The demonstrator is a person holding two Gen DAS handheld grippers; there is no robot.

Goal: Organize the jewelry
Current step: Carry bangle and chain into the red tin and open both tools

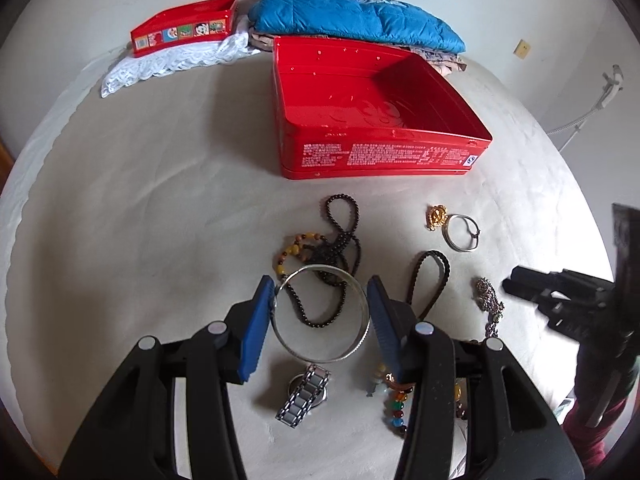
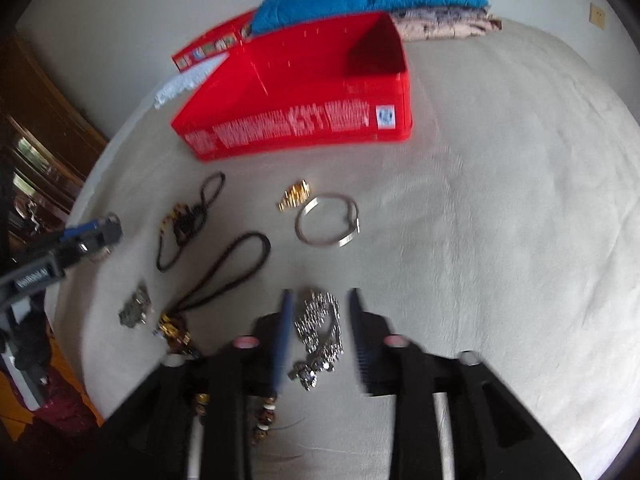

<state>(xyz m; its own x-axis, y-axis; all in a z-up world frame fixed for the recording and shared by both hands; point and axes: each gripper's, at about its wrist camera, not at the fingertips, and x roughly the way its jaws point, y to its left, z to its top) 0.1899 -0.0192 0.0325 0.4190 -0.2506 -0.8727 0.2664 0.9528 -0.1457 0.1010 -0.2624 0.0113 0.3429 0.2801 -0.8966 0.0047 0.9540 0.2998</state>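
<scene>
Between my left fingers [image 1: 322,312] sits the gripped silver bangle [image 1: 320,314], right fingers [image 2: 320,336] parted around the loose chain [image 2: 320,332], red tin [image 1: 376,108] empty, everything left.

Right wrist view motion-blurred; I can't read red tin [image 2: 304,120] print. Beaded strand [image 1: 394,404] partly hidden behind my left gripper [image 1: 322,320] finger. Right gripper [image 1: 560,296] cut off at edge.

jewelry [image 1: 320,264] lies on the bed [image 1: 160,200] before the tin [image 1: 376,120]; folded clothes [image 1: 352,16] behind it
</scene>
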